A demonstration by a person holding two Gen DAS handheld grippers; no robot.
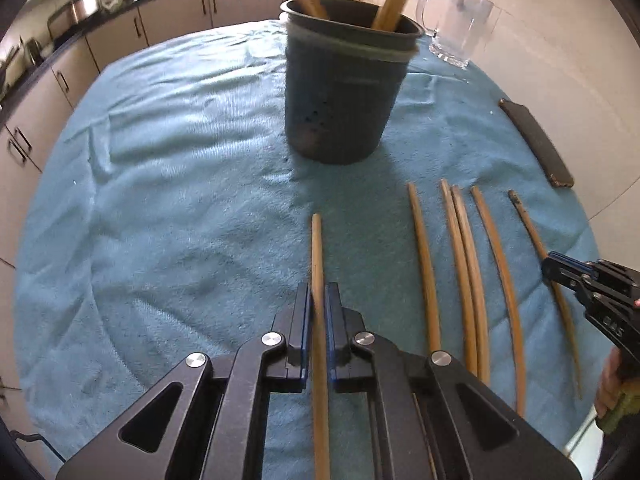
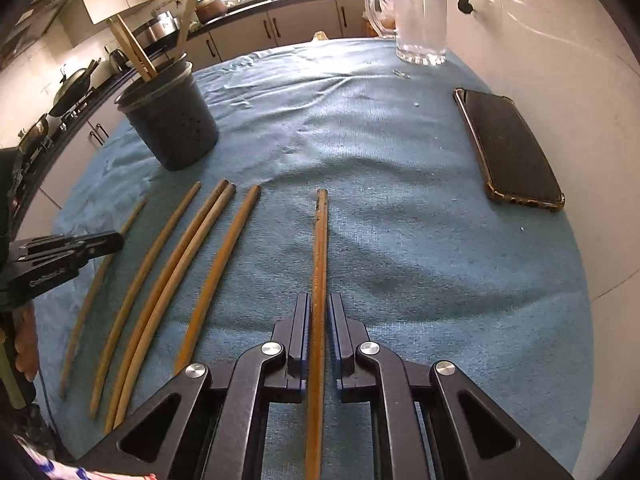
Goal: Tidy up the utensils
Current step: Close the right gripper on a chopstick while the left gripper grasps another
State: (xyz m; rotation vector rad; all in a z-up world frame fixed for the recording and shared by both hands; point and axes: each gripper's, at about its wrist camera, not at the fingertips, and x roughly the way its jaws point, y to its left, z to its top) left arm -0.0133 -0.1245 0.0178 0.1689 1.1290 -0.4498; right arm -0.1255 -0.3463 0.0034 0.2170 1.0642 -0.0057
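Note:
Several wooden chopsticks lie side by side on a blue towel. A dark holder cup stands behind them with a few chopsticks upright in it; it also shows in the right wrist view. My left gripper is shut on the leftmost chopstick. My right gripper is shut on the rightmost, darker chopstick. Both chopsticks rest on or just above the towel. The right gripper shows at the left view's right edge. The left gripper shows at the right view's left edge.
A glass mug stands at the far right of the table. A phone in a dark case lies on the towel to the right. The other chopsticks lie between the two grippers. Kitchen cabinets and a counter run behind the table.

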